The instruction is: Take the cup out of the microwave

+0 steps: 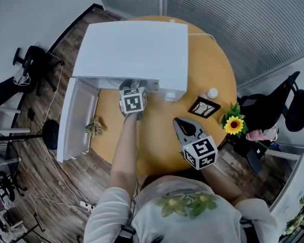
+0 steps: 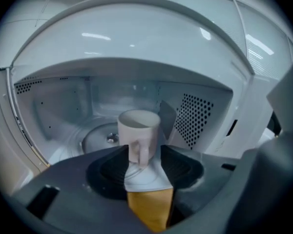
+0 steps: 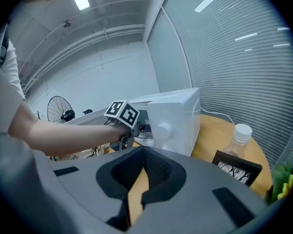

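Note:
The white microwave (image 1: pixel 137 47) stands on a round wooden table (image 1: pixel 152 146) with its door (image 1: pixel 76 120) swung open to the left. Inside, a white cup (image 2: pixel 139 128) stands upright on the glass turntable (image 2: pixel 95 138), its handle turned toward me. My left gripper (image 2: pixel 143 155) reaches into the opening; its jaws are open, with the handle between the fingertips and a gap on each side. From above, the left gripper (image 1: pixel 132 87) sits at the microwave's front edge. My right gripper (image 1: pixel 178 121) hovers over the table near its front, shut and empty.
Right of the microwave are a small bottle (image 1: pixel 211 93), a black picture frame (image 1: pixel 204 107) and a sunflower (image 1: pixel 234 124). A small dried plant (image 1: pixel 95 128) lies by the open door. Office chairs (image 1: pixel 28 62) stand around the table.

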The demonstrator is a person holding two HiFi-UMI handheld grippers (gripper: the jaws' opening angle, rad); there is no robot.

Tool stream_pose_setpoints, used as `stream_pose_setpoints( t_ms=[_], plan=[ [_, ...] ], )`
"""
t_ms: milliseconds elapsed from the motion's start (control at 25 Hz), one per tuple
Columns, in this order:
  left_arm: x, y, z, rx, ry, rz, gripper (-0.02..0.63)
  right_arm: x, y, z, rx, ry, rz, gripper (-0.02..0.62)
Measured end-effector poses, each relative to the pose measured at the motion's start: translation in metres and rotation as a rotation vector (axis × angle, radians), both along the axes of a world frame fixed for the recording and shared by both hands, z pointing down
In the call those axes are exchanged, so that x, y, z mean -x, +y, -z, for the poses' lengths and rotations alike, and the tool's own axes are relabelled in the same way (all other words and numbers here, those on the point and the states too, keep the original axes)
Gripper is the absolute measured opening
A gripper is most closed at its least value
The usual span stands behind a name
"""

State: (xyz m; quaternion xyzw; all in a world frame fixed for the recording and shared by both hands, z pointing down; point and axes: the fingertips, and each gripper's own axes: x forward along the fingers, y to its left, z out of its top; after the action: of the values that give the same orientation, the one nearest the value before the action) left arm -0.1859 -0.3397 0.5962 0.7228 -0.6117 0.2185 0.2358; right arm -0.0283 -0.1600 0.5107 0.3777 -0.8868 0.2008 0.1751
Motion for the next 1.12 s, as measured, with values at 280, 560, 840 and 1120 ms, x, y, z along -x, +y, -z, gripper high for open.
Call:
stream_pose_setpoints(
  t_ms=[280,560,840,1120],
  plan=[
    [-0.001,-0.005,-0.006,0.022,-0.021,0.011,0.108,-0.002,0.003,-0.005,0.014,0.002,-0.001,0.017],
    [0.002,-0.005,-0.009,0.036,-0.003,0.046,0.057,-0.004,0.005,-0.007,0.019,0.003,-0.004,0.017],
    [0.007,-0.001,-0.009,0.036,0.004,0.069,0.055,-0.004,0.004,-0.006,0.017,0.002,0.004,0.017],
    [0.01,0.002,-0.007,0.012,0.022,0.089,0.053,-0.003,0.005,-0.006,0.018,0.0,0.015,0.017]
  ],
)
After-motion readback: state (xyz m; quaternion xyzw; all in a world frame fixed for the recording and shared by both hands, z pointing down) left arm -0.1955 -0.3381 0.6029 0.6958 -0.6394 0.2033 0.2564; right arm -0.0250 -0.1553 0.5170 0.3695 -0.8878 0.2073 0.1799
